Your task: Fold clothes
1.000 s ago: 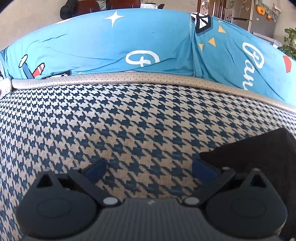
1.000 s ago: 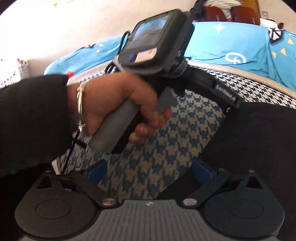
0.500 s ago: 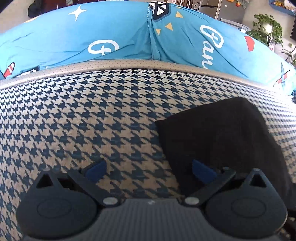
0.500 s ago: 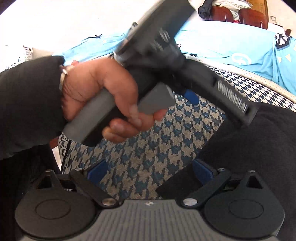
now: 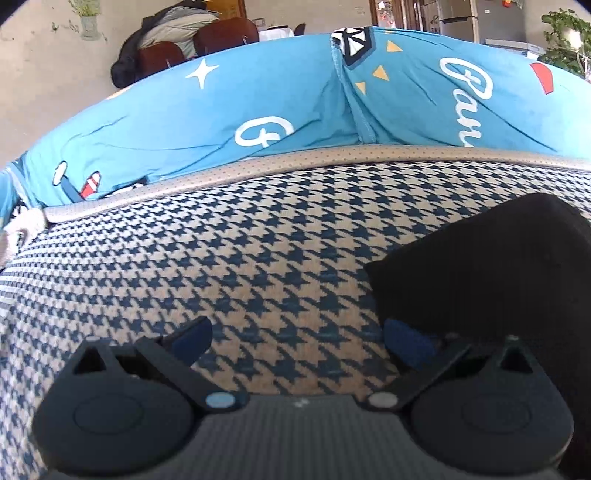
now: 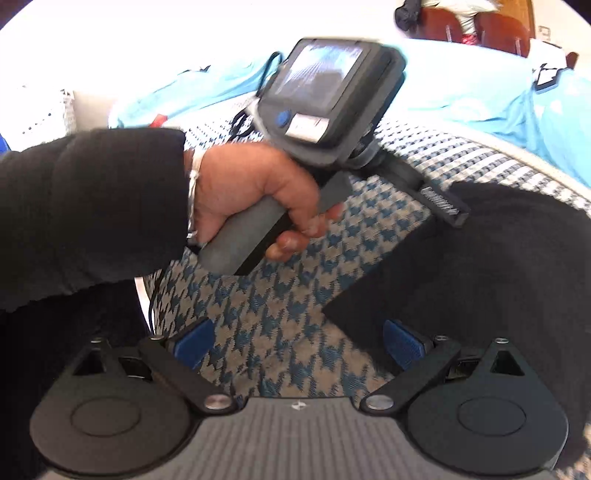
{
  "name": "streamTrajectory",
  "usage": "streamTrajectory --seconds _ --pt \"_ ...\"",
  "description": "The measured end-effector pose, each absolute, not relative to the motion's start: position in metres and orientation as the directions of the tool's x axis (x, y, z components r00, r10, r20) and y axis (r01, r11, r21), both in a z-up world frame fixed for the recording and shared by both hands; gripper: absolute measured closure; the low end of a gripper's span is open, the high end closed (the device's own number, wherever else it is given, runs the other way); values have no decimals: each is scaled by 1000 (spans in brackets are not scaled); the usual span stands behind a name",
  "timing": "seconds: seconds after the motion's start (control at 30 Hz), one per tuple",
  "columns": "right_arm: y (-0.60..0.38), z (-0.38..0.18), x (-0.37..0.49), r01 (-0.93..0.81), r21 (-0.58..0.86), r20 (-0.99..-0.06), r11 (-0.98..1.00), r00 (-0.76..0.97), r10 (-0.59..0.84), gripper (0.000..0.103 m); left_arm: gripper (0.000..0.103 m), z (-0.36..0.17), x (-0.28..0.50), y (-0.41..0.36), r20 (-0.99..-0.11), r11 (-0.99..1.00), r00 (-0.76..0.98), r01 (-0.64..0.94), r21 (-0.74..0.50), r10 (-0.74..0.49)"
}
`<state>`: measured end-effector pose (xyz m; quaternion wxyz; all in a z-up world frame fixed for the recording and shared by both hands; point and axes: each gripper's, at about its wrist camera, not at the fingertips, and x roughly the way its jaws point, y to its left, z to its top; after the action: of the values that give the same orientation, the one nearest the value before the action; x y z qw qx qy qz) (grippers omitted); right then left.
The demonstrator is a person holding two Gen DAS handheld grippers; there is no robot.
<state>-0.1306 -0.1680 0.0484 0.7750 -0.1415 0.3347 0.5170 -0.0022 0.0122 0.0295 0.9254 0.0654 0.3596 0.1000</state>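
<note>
A black garment (image 5: 484, 269) lies folded flat on the houndstooth cloth (image 5: 207, 258), at the right of the left wrist view. My left gripper (image 5: 297, 338) is open over the cloth, its right finger at the garment's near left edge, nothing between the pads. In the right wrist view the same black garment (image 6: 480, 266) fills the right side. My right gripper (image 6: 297, 338) is open too, with the garment's corner just inside its right finger. A hand (image 6: 255, 195) in a black sleeve holds the left gripper's handle ahead of it.
Blue printed bedding (image 5: 280, 107) is bunched along the far edge behind a beige piped border (image 5: 258, 166). Beyond it stand brown chairs (image 5: 221, 37) with a dark coat, and a plant (image 5: 565, 33) at far right.
The left gripper has swung back left and pulled away, so the black garment sits farther right in its view. In the right view the hand-held gripper tilted back upright. Both stayed open.
</note>
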Motion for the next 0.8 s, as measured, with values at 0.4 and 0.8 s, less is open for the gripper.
streamTrajectory --seconds 0.4,0.8 --pt "-213 64 -104 -735 9 -640 678 517 569 4 0 35 -56 -6 -676 1000 737 -18 -11 6" --pt "-239 51 -105 -668 18 -727 744 502 469 4 0 15 -103 -26 -710 1000 704 13 -26 -27"
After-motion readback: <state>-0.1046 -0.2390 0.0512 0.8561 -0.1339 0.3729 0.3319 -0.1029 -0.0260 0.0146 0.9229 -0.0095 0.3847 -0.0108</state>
